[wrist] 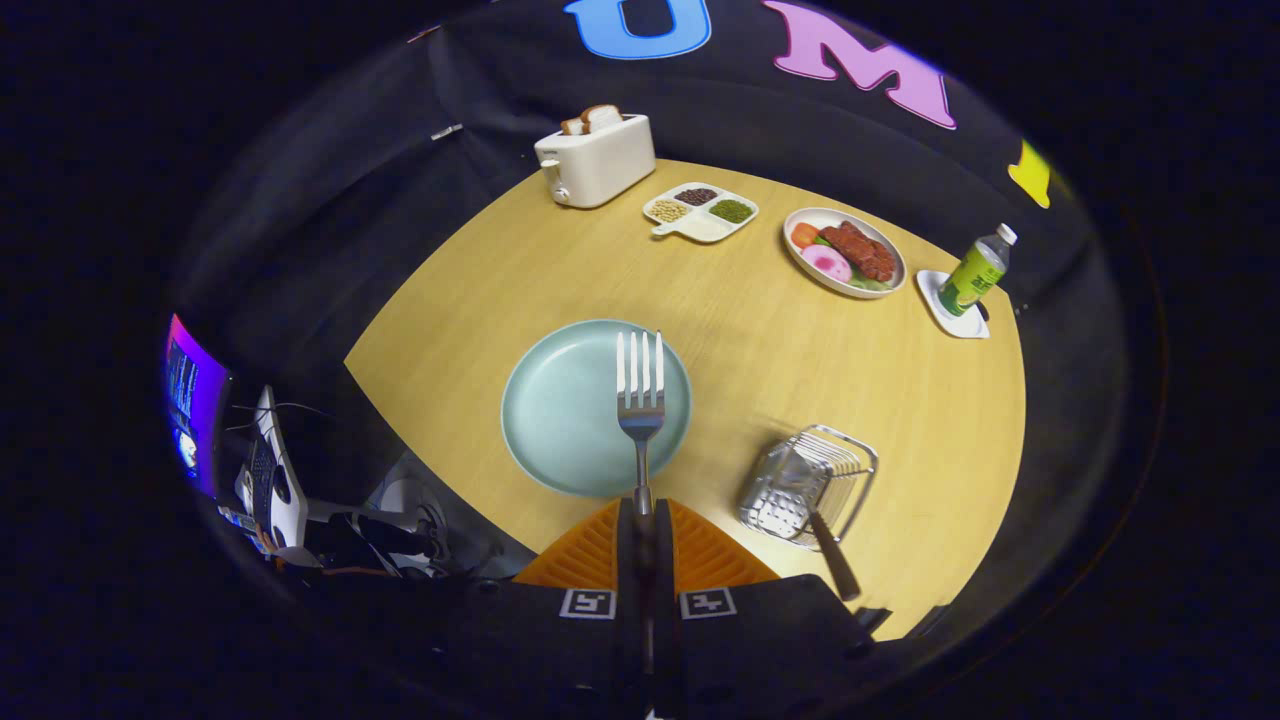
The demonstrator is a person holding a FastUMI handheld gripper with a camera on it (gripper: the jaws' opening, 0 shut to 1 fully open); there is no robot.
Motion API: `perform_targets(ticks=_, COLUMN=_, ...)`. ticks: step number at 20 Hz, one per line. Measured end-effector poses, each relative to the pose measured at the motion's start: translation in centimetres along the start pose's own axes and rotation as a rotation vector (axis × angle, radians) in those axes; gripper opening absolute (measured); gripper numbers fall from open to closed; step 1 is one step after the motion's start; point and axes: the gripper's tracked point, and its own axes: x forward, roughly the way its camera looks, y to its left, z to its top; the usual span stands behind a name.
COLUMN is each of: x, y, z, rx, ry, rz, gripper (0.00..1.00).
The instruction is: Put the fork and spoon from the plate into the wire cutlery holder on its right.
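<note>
There is one fork (640, 400), one pale green plate (560, 410) and one wire cutlery holder (810, 485) on the round wooden surface (780, 340). One dark handle (832, 562) sticks out of the holder toward the gripper; I cannot tell if it is the spoon. Farther back sit one white toaster (597, 160) with bread in it, one white tray (700, 212) with four little sections, one plate of food (845, 252) and one bottle (975, 272) on a small white coaster (955, 305).

The gripper (642, 520) is pressed nearly closed. Its two orange fingers (590, 555) squeeze the fork's thin handle between them.

The fork is long and straight. It points away from the gripper, with its four prongs at the far end. It shows over the right part of the green plate. I cannot tell if it touches the plate. The holder stands to the right of the plate, a little apart from it.
</note>
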Motion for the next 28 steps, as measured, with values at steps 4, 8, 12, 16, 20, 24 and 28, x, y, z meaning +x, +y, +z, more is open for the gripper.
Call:
perform_targets(ticks=4, x=-2.0, y=-4.4, z=-1.8, rx=0.014, ry=0.072, rz=-0.034, gripper=0.09)
perform_targets(ticks=8, x=-2.4, y=-7.2, z=-3.1, rx=0.021, ry=0.166, rz=-0.043, gripper=0.09)
perform_targets(ticks=12, x=-2.0, y=-9.1, z=-4.8, rx=-0.031, ry=0.3, rz=-0.05, gripper=0.08)
perform_targets(ticks=16, x=-1.2, y=-10.5, z=-5.6, rx=-0.092, ry=0.433, rz=-0.048, gripper=0.08)
perform_targets(ticks=20, x=-0.5, y=-10.5, z=-5.3, rx=-0.122, ry=0.552, rz=-0.015, gripper=0.08)
perform_targets(ticks=24, x=-0.5, y=-10.7, z=-5.2, rx=-0.142, ry=0.627, rz=-0.01, gripper=0.08)
perform_targets(ticks=28, x=-0.3, y=-11.0, z=-5.2, rx=-0.13, ry=0.664, rz=-0.022, gripper=0.08)
